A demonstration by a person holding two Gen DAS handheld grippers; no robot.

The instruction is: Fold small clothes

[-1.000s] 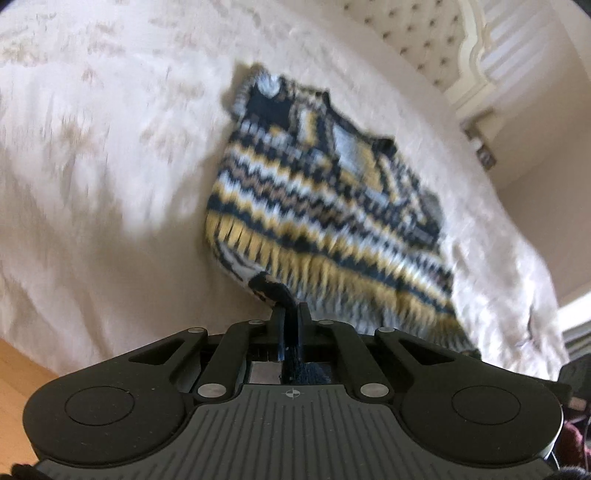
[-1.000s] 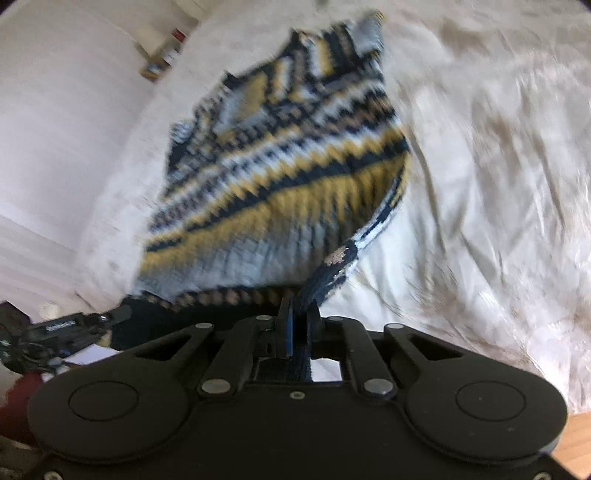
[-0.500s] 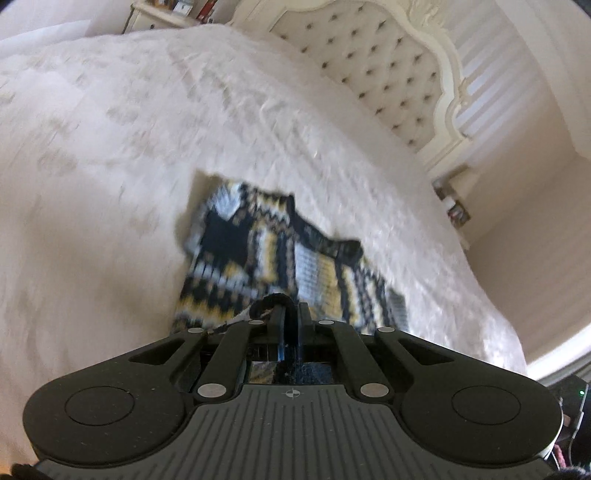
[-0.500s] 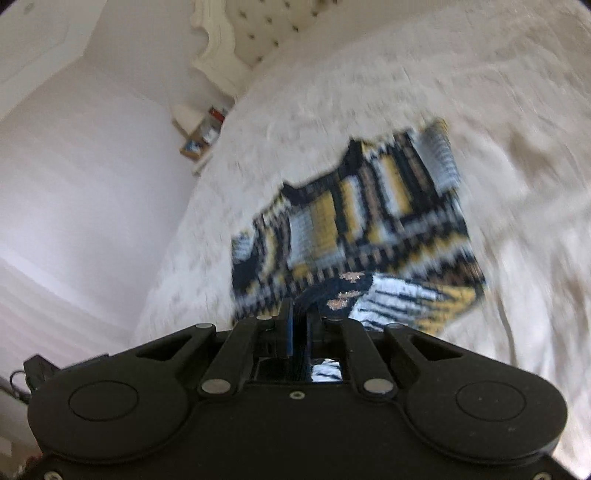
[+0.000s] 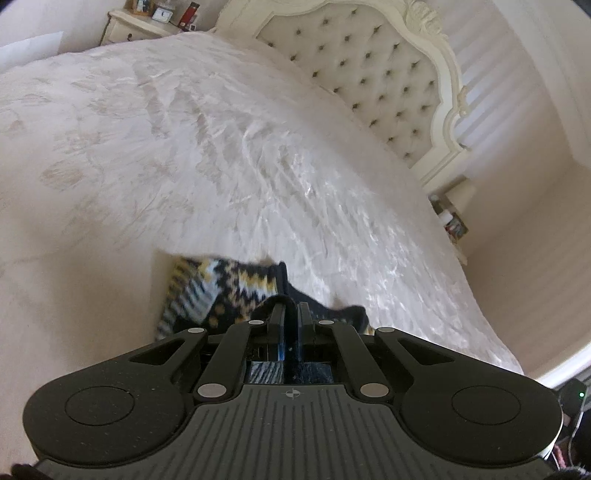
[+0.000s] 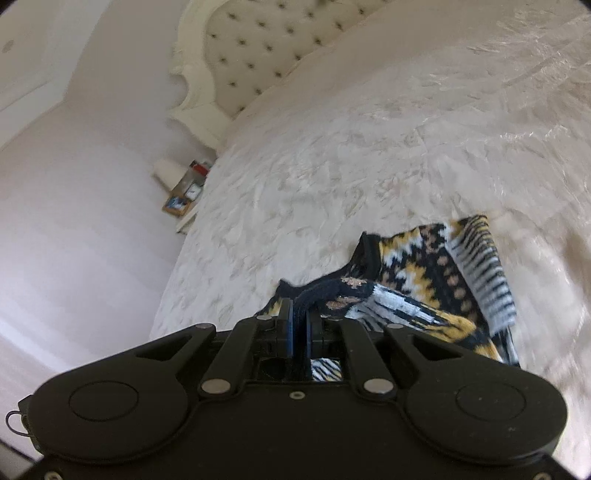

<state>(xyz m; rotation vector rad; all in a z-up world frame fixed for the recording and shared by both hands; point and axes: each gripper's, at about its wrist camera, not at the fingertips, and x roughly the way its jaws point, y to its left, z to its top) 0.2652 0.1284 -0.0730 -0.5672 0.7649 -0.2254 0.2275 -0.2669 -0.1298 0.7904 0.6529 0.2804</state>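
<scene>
The little knit sweater [image 5: 225,291] [image 6: 436,284], navy with yellow, white and tan zigzag bands, is lying doubled over on the cream bedspread [image 5: 229,155] [image 6: 351,155], near the bed's foot end. Both grippers have it pinched: the left gripper [image 5: 290,314] has its jaws pressed together on a dark navy edge, and the right gripper [image 6: 298,314] is clamped on the navy trim too. Further out there's the tufted cream headboard [image 5: 373,77] [image 6: 255,48] and a nightstand [image 5: 136,26] with some stuff on it.
</scene>
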